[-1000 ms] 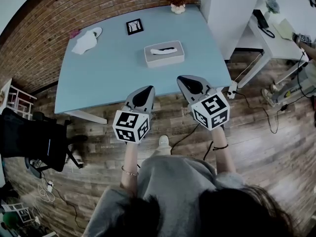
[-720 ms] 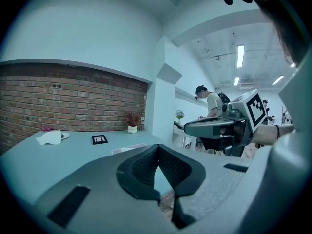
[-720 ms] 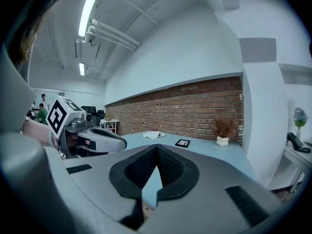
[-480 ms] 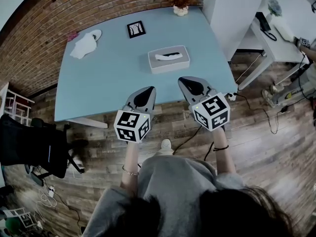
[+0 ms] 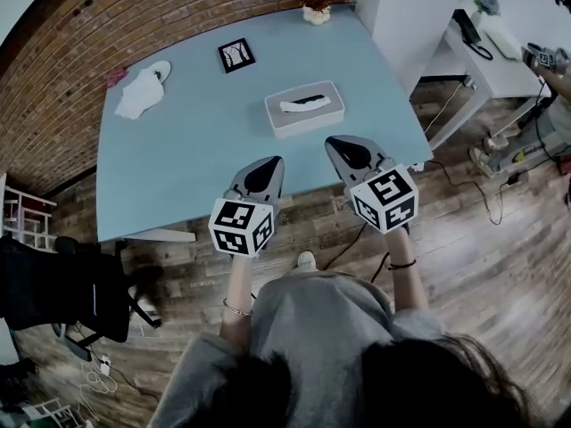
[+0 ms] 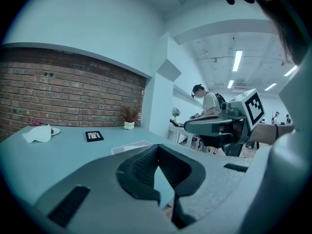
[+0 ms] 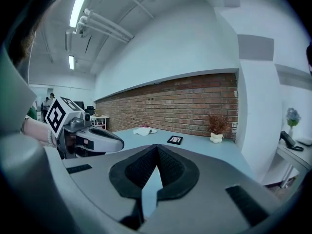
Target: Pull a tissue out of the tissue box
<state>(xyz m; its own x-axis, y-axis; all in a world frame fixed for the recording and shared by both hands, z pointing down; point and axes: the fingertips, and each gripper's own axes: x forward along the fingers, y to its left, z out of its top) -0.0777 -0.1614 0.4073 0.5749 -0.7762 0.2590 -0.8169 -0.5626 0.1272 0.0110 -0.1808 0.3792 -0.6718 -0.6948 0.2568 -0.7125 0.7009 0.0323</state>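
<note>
The pale blue counter (image 5: 178, 159) lies below me, its near edge under both my tools. My left hand-held gripper (image 5: 270, 163) hangs over that near edge about midway along, jaws closed tip to tip with nothing between them. My right hand-held gripper (image 5: 343, 145) hangs beside it, toward the near right corner, jaws likewise pressed together and empty. Neither touches anything. The tissue box (image 5: 304, 119) sits a little right of the counter's middle, just beyond the right hand-held gripper's tips. A crumpled white cloth (image 5: 138, 86) lies by the far left corner, a small black picture frame (image 5: 235, 56) lies near the far edge, and a potted plant (image 5: 314, 9) stands at the far right corner. A white tissue (image 5: 296, 105) pokes from the box's slot.
</note>
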